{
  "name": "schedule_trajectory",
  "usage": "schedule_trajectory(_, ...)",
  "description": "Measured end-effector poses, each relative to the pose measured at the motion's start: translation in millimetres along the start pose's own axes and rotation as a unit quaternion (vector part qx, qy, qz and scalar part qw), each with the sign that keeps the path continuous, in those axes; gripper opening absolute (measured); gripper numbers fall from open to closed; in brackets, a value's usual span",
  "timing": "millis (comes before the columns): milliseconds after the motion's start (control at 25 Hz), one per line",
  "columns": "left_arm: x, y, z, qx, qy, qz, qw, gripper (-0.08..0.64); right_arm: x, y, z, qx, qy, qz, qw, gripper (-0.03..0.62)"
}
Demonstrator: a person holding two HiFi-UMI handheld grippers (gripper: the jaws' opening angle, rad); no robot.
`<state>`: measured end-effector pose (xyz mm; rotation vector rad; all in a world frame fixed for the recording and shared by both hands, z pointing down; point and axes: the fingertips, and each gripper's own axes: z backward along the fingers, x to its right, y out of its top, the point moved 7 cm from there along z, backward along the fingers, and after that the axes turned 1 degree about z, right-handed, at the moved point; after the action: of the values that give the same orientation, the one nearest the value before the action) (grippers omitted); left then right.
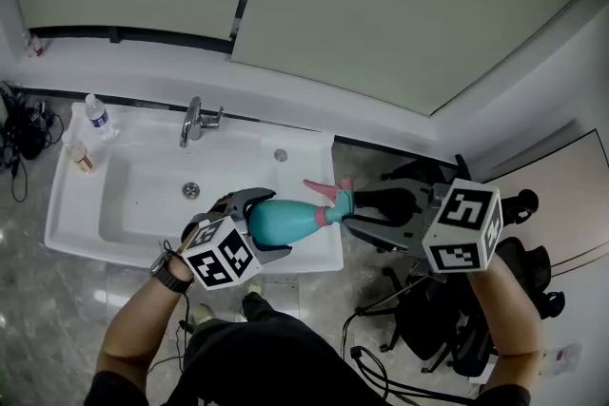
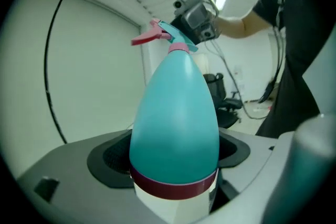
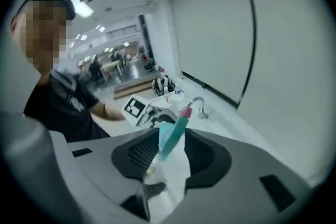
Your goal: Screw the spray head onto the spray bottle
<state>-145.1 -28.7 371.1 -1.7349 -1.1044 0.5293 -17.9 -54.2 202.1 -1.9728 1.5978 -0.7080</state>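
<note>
Left of the spray bottle (image 1: 285,222) the sink (image 1: 143,204) basin lies open; a faucet (image 1: 193,121) and water bottle (image 1: 95,114) edge it, office chairs (image 1: 433,328) crowd the right.

Black short-sleeved top (image 1: 238,361), print across the chest unreadable. Dark watch (image 1: 169,273) with dark strap on left wrist. Left tongs (image 1: 271,223) and right tongs (image 1: 350,212) grey-bodied, smooth and rounded, with black ribbed pads (image 2: 105,157). White left cube (image 1: 221,252) and right cube (image 1: 463,228), black square markers on every visible face.
</note>
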Motion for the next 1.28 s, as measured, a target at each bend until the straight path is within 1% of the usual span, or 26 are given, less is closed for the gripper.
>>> schedule_trajectory(40, 1, -1, 3, 0.007, -0.042, 0.014, 0.999, 0.426, -11, 4, 9, -0.019, -0.029, 0.106, 0.994, 0.126)
schedule_trajectory(80, 2, -1, 5, 0.009, -0.084, 0.025, 0.9961, 0.426, -24, 5, 15, -0.043, -0.062, 0.22, 0.973, 0.126)
schedule_trajectory(120, 4, -3, 8, 0.006, -0.124, 0.031, 0.9918, 0.426, -38, 5, 18, -0.061, -0.092, 0.33, 0.938, 0.126)
schedule_trajectory(160, 6, -5, 10, 0.0, -0.16, 0.034, 0.9864, 0.426, -52, 3, 17, -0.069, -0.116, 0.427, 0.894, 0.126)
schedule_trajectory(200, 8, -7, 13, -0.009, -0.195, 0.035, 0.9802, 0.426, -63, 0, 13, -0.076, -0.132, 0.504, 0.85, 0.126)
schedule_trajectory(240, 11, -9, 14, -0.018, -0.224, 0.035, 0.9737, 0.426, -71, -5, 8, -0.088, -0.141, 0.564, 0.809, 0.126)
schedule_trajectory(280, 13, -11, 16, -0.029, -0.249, 0.033, 0.9676, 0.426, -76, -10, 1, -0.103, -0.143, 0.611, 0.772, 0.127)
schedule_trajectory(320, 15, -13, 16, -0.042, -0.266, 0.03, 0.9627, 0.426, -80, -15, -6, -0.117, -0.14, 0.646, 0.741, 0.142)
schedule_trajectory(360, 17, -15, 16, -0.057, -0.276, 0.027, 0.959, 0.426, -82, -19, -12, -0.128, -0.134, 0.672, 0.717, 0.149)
schedule_trajectory(400, 18, -18, 15, -0.072, -0.283, 0.024, 0.9563, 0.426, -85, -23, -17, -0.136, -0.126, 0.688, 0.702, 0.17)
schedule_trajectory(440, 19, -21, 15, -0.081, -0.288, 0.023, 0.9538, 0.426, -88, -27, -21, -0.142, -0.116, 0.698, 0.692, 0.178)
schedule_trajectory(520, 20, -23, 17, -0.081, -0.308, 0.03, 0.9475, 0.426, -90, -34, -22, -0.155, -0.104, 0.708, 0.681, 0.186)
schedule_trajectory(600, 21, -23, 20, -0.068, -0.33, 0.041, 0.9405, 0.426, -92, -38, -20, -0.157, -0.105, 0.717, 0.671, 0.196)
schedule_trajectory(640, 21, -23, 22, -0.061, -0.339, 0.046, 0.9377, 0.426, -94, -38, -18, -0.155, -0.107, 0.719, 0.669, 0.196)
schedule_trajectory(720, 22, -22, 25, -0.047, -0.351, 0.054, 0.9335, 0.426, -97, -37, -13, -0.15, -0.111, 0.72, 0.668, 0.197)
schedule_trajectory(760, 22, -21, 27, -0.041, -0.357, 0.058, 0.9314, 0.426, -99, -36, -13, -0.146, -0.114, 0.724, 0.665, 0.198)
schedule_trajectory(880, 27, -18, 30, -0.021, -0.381, 0.065, 0.9219, 0.426, -101, -40, -26, -0.132, -0.122, 0.748, 0.639, 0.216)
schedule_trajectory(920, 29, -16, 30, -0.013, -0.39, 0.066, 0.9183, 0.426, -101, -41, -31, -0.126, -0.12, 0.751, 0.637, 0.216)
schedule_trajectory(960, 31, -13, 31, -0.004, -0.398, 0.065, 0.9153, 0.426, -101, -41, -35, -0.12, -0.116, 0.75, 0.64, 0.216)
schedule_trajectory(1000, 32, -9, 31, 0.001, -0.4, 0.062, 0.9143, 0.426, -102, -39, -38, -0.111, -0.111, 0.744, 0.65, 0.216)
schedule_trajectory(1040, 33, -6, 31, 0.0, -0.397, 0.057, 0.9163, 0.426, -104, -37, -39, -0.104, -0.103, 0.732, 0.665, 0.215)
schedule_trajectory(1120, 34, -3, 29, -0.017, -0.381, 0.04, 0.9236, 0.426, -107, -34, -39, -0.102, -0.086, 0.703, 0.699, 0.214)
schedule_trajectory(1160, 35, -1, 29, -0.026, -0.373, 0.033, 0.9268, 0.426, -107, -35, -38, -0.108, -0.077, 0.691, 0.711, 0.205)
schedule_trajectory(1200, 36, 0, 29, -0.034, -0.365, 0.03, 0.9299, 0.426, -105, -35, -37, -0.118, -0.069, 0.681, 0.719, 0.143)
schedule_trajectory(1240, 37, 1, 31, -0.042, -0.355, 0.028, 0.9335, 0.426, -102, -36, -36, -0.127, -0.063, 0.675, 0.724, 0.133)
schedule_trajectory(1280, 37, 2, 32, -0.052, -0.342, 0.025, 0.9378, 0.426, -101, -34, -36, -0.132, -0.059, 0.671, 0.727, 0.132)
